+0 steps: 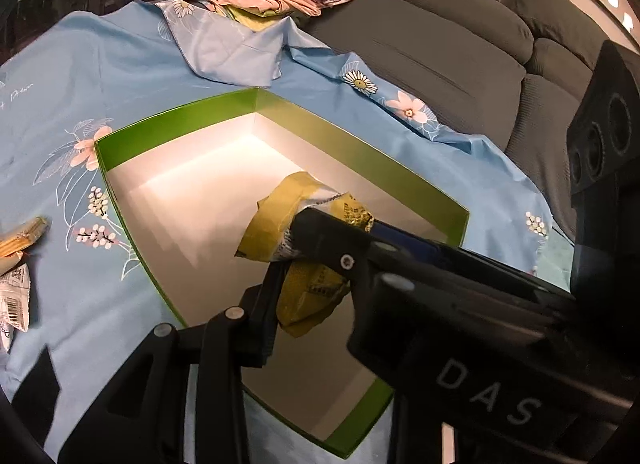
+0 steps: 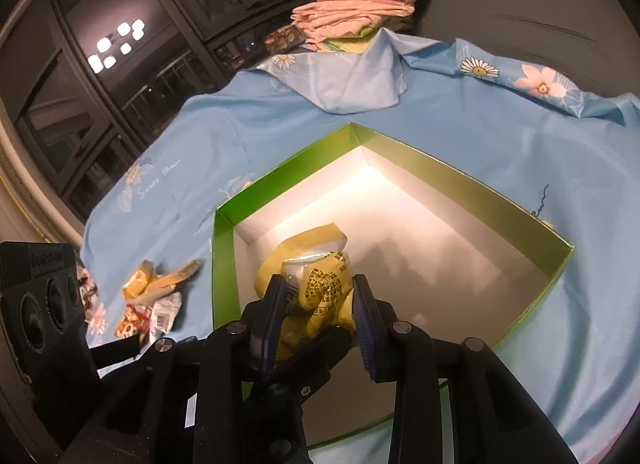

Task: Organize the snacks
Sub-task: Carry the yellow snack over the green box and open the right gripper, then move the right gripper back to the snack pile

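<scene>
Blue floral cloth [image 2: 460, 167] covers your surface; on it, the green box [image 2: 452, 167] holds only the yellow snack packet [image 2: 324, 284], which both your left gripper [image 1: 320, 260] and right gripper [image 2: 320, 304] are pinching.

Yellow snack packets held over the green box

Crumpled yellow snack packets [image 2: 320, 284] with black print hang inside the open green box [image 2: 224, 256], above its white floor, toward the box's 7 o'clock side in the right wrist view. More loose snacks [image 2: 154, 300], yellow, white and red, lie heaped on the blue floral cloth at 9 o'clock of the box.
</scene>
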Demonstrator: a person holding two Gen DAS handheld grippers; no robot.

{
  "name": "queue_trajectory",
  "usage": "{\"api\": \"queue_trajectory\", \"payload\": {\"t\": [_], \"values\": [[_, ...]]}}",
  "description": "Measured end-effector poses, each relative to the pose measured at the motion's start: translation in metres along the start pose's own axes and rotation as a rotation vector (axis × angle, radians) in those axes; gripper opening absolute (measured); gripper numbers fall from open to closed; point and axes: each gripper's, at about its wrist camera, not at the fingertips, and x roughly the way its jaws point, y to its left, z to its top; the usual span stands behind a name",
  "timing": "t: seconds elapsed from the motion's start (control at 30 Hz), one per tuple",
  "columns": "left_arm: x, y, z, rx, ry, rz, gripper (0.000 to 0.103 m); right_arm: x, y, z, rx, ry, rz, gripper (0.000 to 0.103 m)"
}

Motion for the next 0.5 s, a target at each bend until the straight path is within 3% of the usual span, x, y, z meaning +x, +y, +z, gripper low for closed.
{"api": "queue_trajectory", "payload": {"t": [0.07, 0.13, 0.2, 0.23, 0.3, 0.37, 0.5], "values": [[0.000, 0.003, 0.000, -0.012, 0.001, -0.004, 0.041, -0.002, 0.000, 0.001, 0.002, -0.004, -0.003, 0.036], [-0.003, 0.003, 0.000, -0.009, -0.017, 0.018, 0.051, -0.003, -0.003, 0.002, 0.017, -0.014, -0.003, 0.045], [-0.008, 0.001, -0.001, 0.006, -0.048, 0.081, 0.082, -0.006, -0.009, 0.003, 0.050, -0.022, 0.007, 0.063], [-0.012, 0.000, -0.001, 0.017, -0.078, 0.113, 0.087, -0.007, -0.012, 0.003, 0.072, -0.031, 0.013, 0.066], [-0.016, 0.003, 0.000, 0.016, -0.101, 0.129, 0.099, -0.010, -0.017, 0.003, 0.101, -0.045, 0.022, 0.082], [-0.019, 0.009, 0.001, -0.006, -0.110, 0.124, 0.103, -0.016, -0.021, 0.004, 0.125, -0.063, 0.032, 0.092], [-0.022, 0.019, 0.001, -0.056, -0.106, 0.083, 0.103, -0.020, -0.019, 0.008, 0.138, -0.072, 0.043, 0.097]]}}
